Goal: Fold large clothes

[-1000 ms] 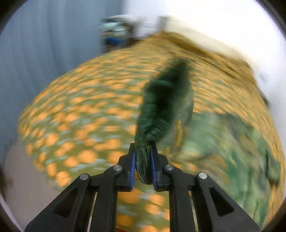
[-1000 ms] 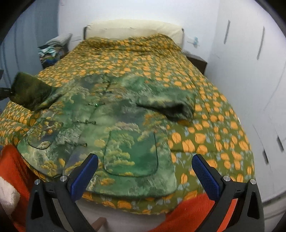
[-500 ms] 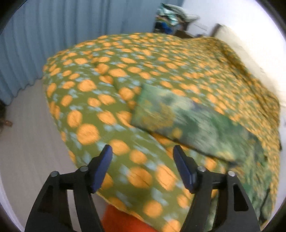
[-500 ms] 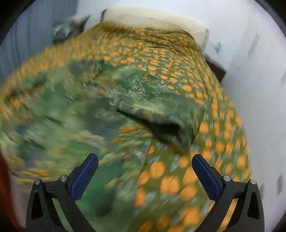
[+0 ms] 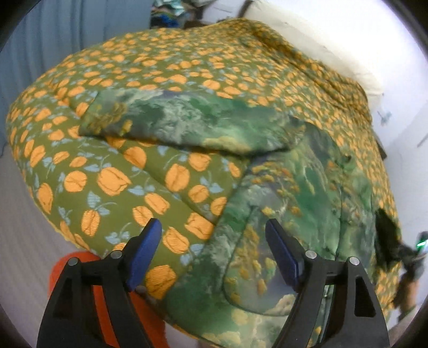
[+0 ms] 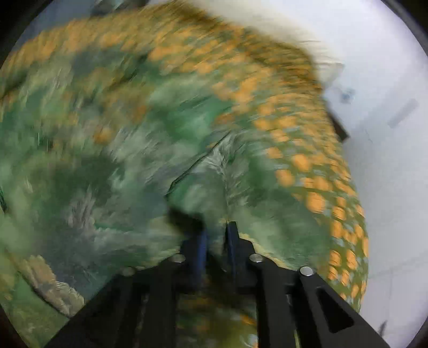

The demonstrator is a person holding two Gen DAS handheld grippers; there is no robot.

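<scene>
A green landscape-print jacket (image 5: 294, 187) lies on a bed covered by an olive quilt with orange flowers (image 5: 160, 67). Its left sleeve (image 5: 174, 123) lies stretched out flat toward the bed's left side. My left gripper (image 5: 214, 251) is open and empty above the jacket's lower left edge. In the blurred right wrist view, my right gripper (image 6: 216, 241) is shut on the jacket's right sleeve (image 6: 240, 192), and the jacket (image 6: 93, 160) fills most of the frame. The right gripper also shows in the left wrist view (image 5: 412, 257) at the jacket's far side.
A cream headboard (image 5: 321, 40) and white wall stand behind the bed. A pile of things (image 5: 171, 13) sits at the far left by a blue curtain (image 5: 40, 40). Orange fabric (image 5: 88, 281) is below the bed's near edge.
My left gripper let go of the left sleeve, which now lies flat, and swung toward the jacket's hem. My right gripper moved in fast and closed on the right sleeve.
</scene>
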